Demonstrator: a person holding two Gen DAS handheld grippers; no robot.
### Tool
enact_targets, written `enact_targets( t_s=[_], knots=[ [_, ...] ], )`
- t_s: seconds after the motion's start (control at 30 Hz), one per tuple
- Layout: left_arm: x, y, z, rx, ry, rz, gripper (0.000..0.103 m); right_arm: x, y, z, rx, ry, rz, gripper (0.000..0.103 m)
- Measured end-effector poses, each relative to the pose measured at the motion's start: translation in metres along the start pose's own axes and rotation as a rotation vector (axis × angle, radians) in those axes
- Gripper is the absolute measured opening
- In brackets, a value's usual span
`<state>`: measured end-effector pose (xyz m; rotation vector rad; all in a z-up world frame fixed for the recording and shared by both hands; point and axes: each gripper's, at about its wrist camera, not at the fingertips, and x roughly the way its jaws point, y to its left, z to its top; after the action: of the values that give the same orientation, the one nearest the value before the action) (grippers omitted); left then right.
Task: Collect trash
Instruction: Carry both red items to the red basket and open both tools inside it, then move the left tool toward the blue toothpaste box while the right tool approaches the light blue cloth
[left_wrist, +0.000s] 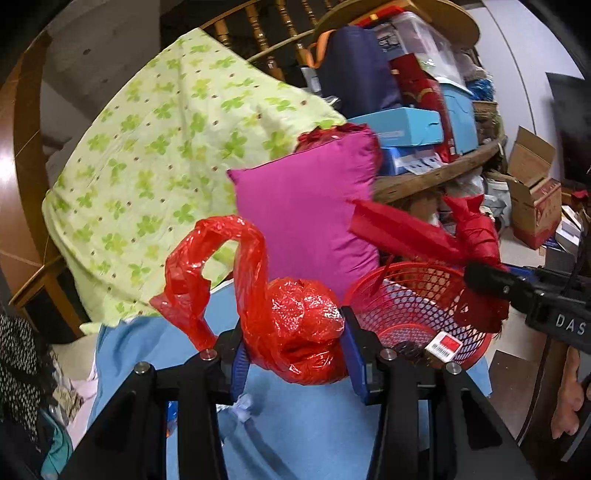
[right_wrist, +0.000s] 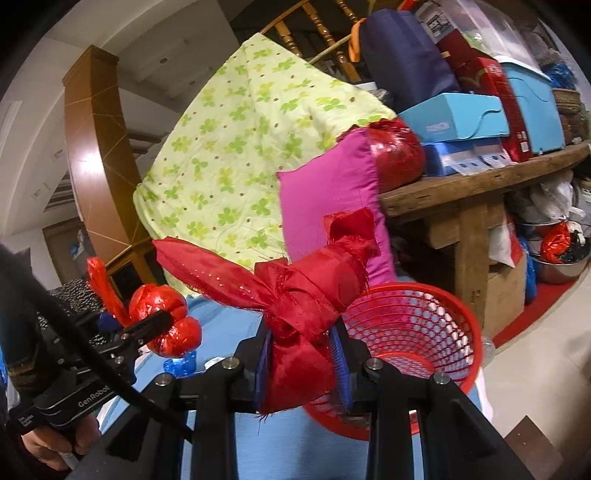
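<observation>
Knotted red plastic bag (left_wrist: 303, 325) clamped in left gripper (left_wrist: 295, 354), just left of red mesh plastic basket (left_wrist: 417, 295). Basket holds small white-red carton (left_wrist: 443, 345). Right gripper (right_wrist: 304, 363) grips knotted red fabric bundle (right_wrist: 295, 306) at basket rim.

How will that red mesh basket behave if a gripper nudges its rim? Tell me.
The red mesh basket looks like thin openwork plastic, so probably light and apt to slide or tip. It sits on soft blue cloth, so it may wobble.
</observation>
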<state>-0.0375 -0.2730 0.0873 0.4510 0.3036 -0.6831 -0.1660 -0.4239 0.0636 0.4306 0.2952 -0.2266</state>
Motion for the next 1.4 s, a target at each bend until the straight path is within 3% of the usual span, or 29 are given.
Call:
enact_targets(
  t_s=[0.17,0.37,0.53,0.67,0.7,0.77,0.83,0.87,0.9,1.0,1.13,1.4],
  knots=[
    [0.013,-0.022,0.010,0.034,-0.011,-0.033,0.046,0.002,-0.022,0.001,0.024,0.006,-0.024,0.032],
    [0.039,-0.034,0.024,-0.012,-0.014,-0.176,0.047,0.013,-0.051,0.004,0.073,0.024,-0.037,0.032],
    [0.071,-0.037,0.031,-0.091,0.034,-0.309,0.049,0.031,-0.076,0.004,0.141,0.059,-0.022,0.034],
    [0.094,-0.042,0.027,-0.124,0.076,-0.352,0.063,0.044,-0.088,-0.004,0.194,0.097,-0.011,0.034],
    [0.097,-0.043,0.024,-0.126,0.081,-0.345,0.069,0.047,-0.091,-0.006,0.204,0.104,-0.010,0.035],
    [0.102,-0.042,0.019,-0.128,0.092,-0.340,0.071,0.053,-0.098,-0.010,0.240,0.126,-0.008,0.038],
    [0.106,-0.038,0.011,-0.130,0.115,-0.324,0.071,0.056,-0.102,-0.014,0.271,0.137,-0.003,0.049],
    [0.107,-0.034,0.009,-0.133,0.120,-0.317,0.071,0.057,-0.104,-0.015,0.287,0.135,-0.003,0.064],
    [0.107,-0.026,0.004,-0.145,0.127,-0.303,0.071,0.055,-0.105,-0.015,0.295,0.126,-0.002,0.065],
    [0.101,-0.002,-0.010,-0.189,0.131,-0.265,0.071,0.049,-0.096,-0.013,0.263,0.091,0.000,0.065],
    [0.088,0.040,-0.034,-0.233,0.144,-0.140,0.071,0.039,-0.074,-0.004,0.211,0.037,0.036,0.065],
    [0.066,0.117,-0.084,-0.286,0.165,0.087,0.071,0.047,0.013,0.002,0.039,0.008,0.156,0.065]
  ],
)
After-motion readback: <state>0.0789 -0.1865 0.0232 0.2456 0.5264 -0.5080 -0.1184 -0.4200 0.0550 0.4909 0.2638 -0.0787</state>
